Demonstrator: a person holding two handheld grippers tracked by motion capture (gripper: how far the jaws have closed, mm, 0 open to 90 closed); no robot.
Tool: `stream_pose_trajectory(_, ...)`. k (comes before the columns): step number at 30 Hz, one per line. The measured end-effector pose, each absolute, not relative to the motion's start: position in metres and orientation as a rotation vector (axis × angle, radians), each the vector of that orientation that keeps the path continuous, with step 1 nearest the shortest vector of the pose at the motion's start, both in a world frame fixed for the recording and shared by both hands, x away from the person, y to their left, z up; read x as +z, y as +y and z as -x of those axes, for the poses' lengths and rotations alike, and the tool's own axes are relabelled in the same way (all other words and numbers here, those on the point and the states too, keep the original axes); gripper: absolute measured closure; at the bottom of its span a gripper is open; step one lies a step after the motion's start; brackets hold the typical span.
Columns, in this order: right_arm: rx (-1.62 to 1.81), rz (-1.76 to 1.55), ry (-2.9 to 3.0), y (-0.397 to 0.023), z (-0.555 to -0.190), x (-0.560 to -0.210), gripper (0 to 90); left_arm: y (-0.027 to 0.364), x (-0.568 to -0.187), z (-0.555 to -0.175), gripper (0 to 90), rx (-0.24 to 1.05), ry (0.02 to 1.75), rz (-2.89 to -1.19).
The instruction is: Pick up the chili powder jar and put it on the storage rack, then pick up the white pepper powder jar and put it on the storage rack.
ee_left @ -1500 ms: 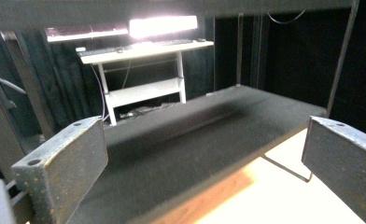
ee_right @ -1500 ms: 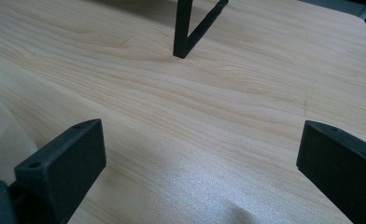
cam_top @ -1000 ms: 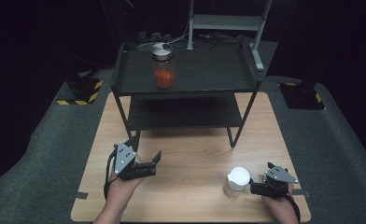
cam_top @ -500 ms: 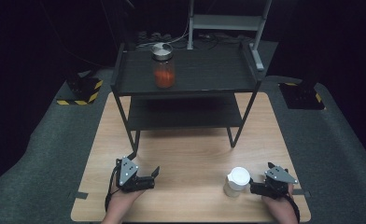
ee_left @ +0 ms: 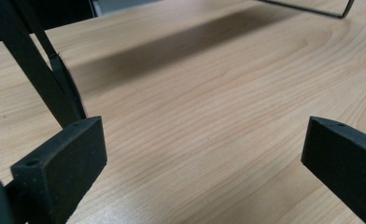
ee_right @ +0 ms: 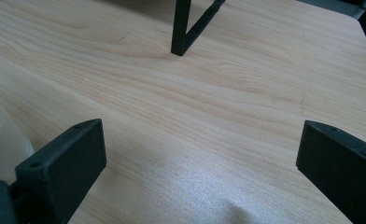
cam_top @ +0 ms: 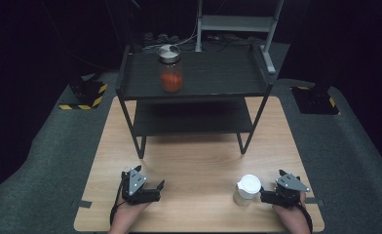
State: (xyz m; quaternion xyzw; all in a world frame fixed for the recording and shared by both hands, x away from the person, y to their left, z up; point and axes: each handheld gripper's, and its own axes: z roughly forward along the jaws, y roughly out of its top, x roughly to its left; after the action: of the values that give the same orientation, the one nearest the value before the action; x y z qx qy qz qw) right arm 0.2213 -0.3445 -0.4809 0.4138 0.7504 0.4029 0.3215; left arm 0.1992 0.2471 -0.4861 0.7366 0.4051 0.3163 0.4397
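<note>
White-lidded jar [cam_top: 248,189]: stood upright on the wooden table, lower right of the high view, its translucent body pale and lid on. It sat just beside the right gripper [cam_top: 264,197], apart from the jaws, which were spread wide over bare wood.

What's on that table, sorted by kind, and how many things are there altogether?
Jars: 2, an orange-filled jar on the shelf's top and a white-lidded jar on the table
Shelves: 1, the black shelf
Grippers: 2, the left gripper and the right gripper, both open
Total: 5
</note>
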Motion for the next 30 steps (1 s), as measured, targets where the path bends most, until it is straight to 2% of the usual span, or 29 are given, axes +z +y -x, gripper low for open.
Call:
stream_pose_trajectory(17,1.073,-1.076,1.961,-0.346,-0.219,-0.483,0.9,0.228,-0.483,-0.198,0.4,0.861,0.987,-1.927)
stream_pose_trajectory(30,1.119,-1.077,1.94,-0.353,-0.218,-0.486,0.9,0.224,-0.482,-0.199,0.6,0.868,0.963,-1.966)
